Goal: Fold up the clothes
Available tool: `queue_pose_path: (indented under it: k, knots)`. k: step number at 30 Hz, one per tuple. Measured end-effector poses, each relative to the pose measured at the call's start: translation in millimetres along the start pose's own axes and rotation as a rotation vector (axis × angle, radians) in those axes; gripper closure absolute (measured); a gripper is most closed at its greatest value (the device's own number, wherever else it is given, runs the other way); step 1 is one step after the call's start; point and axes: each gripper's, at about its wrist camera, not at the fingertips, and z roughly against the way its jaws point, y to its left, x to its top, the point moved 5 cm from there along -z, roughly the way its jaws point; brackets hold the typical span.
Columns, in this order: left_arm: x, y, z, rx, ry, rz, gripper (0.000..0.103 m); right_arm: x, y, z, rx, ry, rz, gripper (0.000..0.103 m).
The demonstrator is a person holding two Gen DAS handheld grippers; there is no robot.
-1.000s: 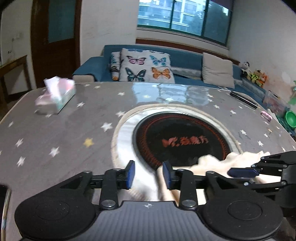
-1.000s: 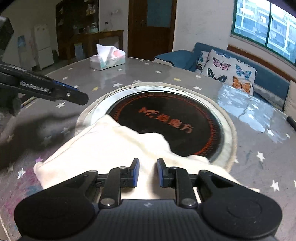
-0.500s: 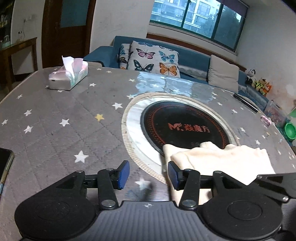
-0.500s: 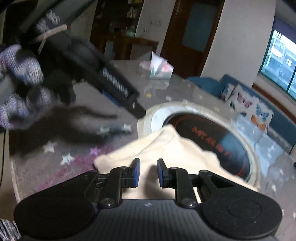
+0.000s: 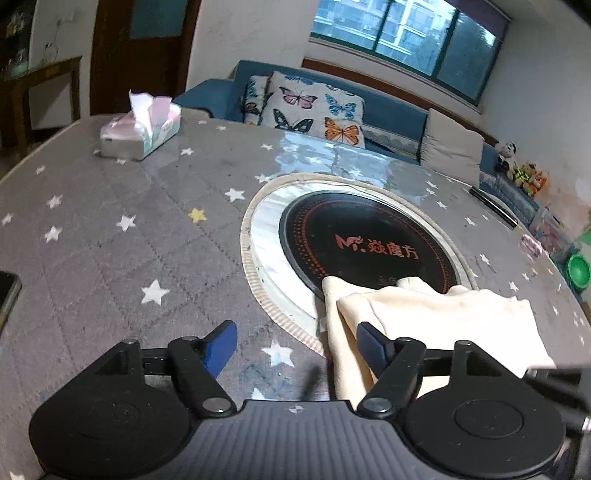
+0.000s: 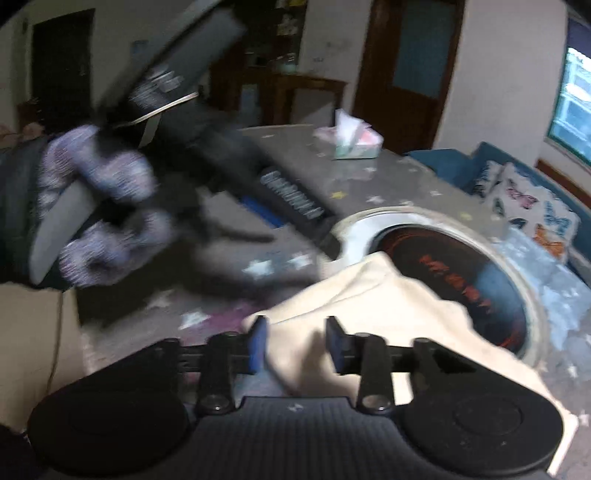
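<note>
left claw [image 5: 293, 345] wide apart, empty; right claw [image 6: 295, 345] apart over cream garment [image 6: 376, 306].

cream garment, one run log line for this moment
left gripper: open, empty | right gripper: open over cream garment | garment: partly on induction cooktop

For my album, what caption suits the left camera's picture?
Open left tongs hover beside a cream garment on a star-patterned table.

Dim daylight comes from the window [image 5: 402, 35], leaving pale glare on the desk [image 5: 110, 236]. The right view is heavily blurred; fisheye bending curves both views' edges.
</note>
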Motion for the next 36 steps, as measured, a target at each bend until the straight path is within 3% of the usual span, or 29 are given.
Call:
queue_pose_path:
  k: [2, 6, 11, 14, 20, 22, 25, 27, 29, 33, 36]
  knots:
    - [-1.6, -1.6, -0.2, -0.015, 0.01, 0.016, 0.027, -1.4, 6.6, -2.0, 0.008, 0.005, 0.023, 0.062]
    - [-4.4, -6.5, -1.0, -0.044, 0.032, 0.051, 0.02, -7.4, 21.6, -17.0, -0.057, 0.017, 0.112, 0.056]
    - [-9.9, -11.1, -4.3, -0.099, 0.079, 0.138, 0.02, -5.6, 15.7, -15.5, -0.082, 0.012, 0.072, 0.083]
    - [-13.0, -13.3, -5.5, -0.132, 0.104, 0.201, 0.02, -1.7, 2.5, -6.7, -0.047, -0.007, -0.021, 0.09]
    - [-16.5, -20.1, -11.7, -0.205, 0.161, 0.358, 0.021, 4.8, -19.6, 18.7, 0.01, -0.082, -0.145, 0.092]
    - [-17.8, -25.0, -15.1, -0.232, 0.177, 0.397, 0.027, 4.7, -25.0, 25.6, 0.028, -0.103, -0.176, 0.092]
    - [-21.3, -32.6, -21.9, -0.279, 0.211, 0.442, 0.045, 1.3, -32.1, 36.2, 0.052, -0.126, -0.201, 0.092]
    - [-23.6, -35.6, -26.9, -0.299, 0.23, 0.464, 0.075, -1.0, -33.8, 40.4, 0.067, -0.133, -0.204, 0.092]
    - [-24.9, -37.4, -29.8, -0.301, 0.233, 0.462, 0.084, -5.6, -29.9, 44.4, 0.084, -0.125, -0.202, 0.092]
    - [-24.6, -39.3, -30.9, -0.278, 0.222, 0.438, 0.087, -18.8, -38.0, 59.6, 0.103, -0.129, -0.269, 0.091]
    - [-24.9, -39.8, -32.5, -0.266, 0.224, 0.433, 0.087, -31.9, -59.9, 73.8, 0.028, -0.131, -0.323, 0.091]
